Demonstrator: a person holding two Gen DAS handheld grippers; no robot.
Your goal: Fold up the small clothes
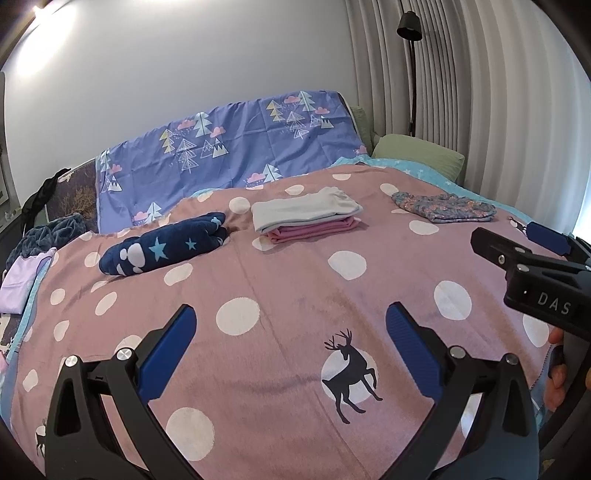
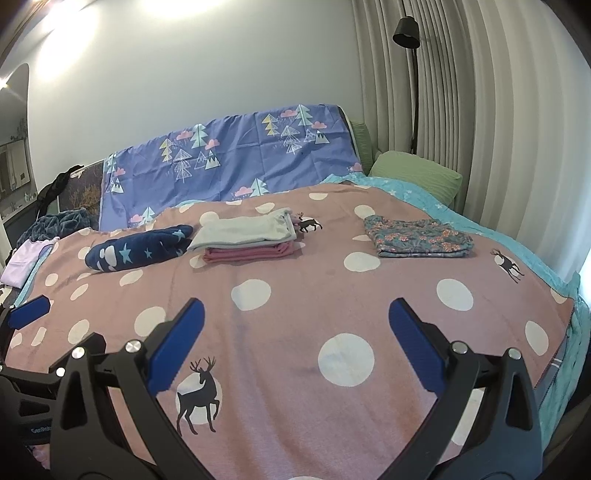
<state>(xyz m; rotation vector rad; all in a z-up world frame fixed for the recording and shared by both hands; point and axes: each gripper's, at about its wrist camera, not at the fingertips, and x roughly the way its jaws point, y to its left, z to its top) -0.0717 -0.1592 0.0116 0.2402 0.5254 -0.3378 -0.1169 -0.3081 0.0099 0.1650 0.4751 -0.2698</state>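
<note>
A pink dotted blanket with deer (image 1: 295, 295) (image 2: 295, 302) covers the bed. On its far half lie a folded stack, grey on pink (image 1: 304, 214) (image 2: 247, 238), a folded floral garment (image 1: 445, 206) (image 2: 419, 236) to the right, and a rolled navy star garment (image 1: 166, 249) (image 2: 138, 249) to the left. My left gripper (image 1: 291, 321) is open and empty above the near blanket. My right gripper (image 2: 295, 314) is open and empty too; its body shows at the right edge of the left wrist view (image 1: 539, 266). The left gripper's finger (image 2: 29, 308) shows at the left edge of the right wrist view.
A purple tree-print sheet (image 1: 229, 147) (image 2: 229, 158) hangs over the headboard. A green pillow (image 1: 421, 155) (image 2: 417, 173) lies at the back right by the curtain and a black floor lamp (image 1: 410, 26). A lilac garment (image 1: 18, 280) (image 2: 26, 262) and dark fabric (image 1: 48, 232) lie off the left edge.
</note>
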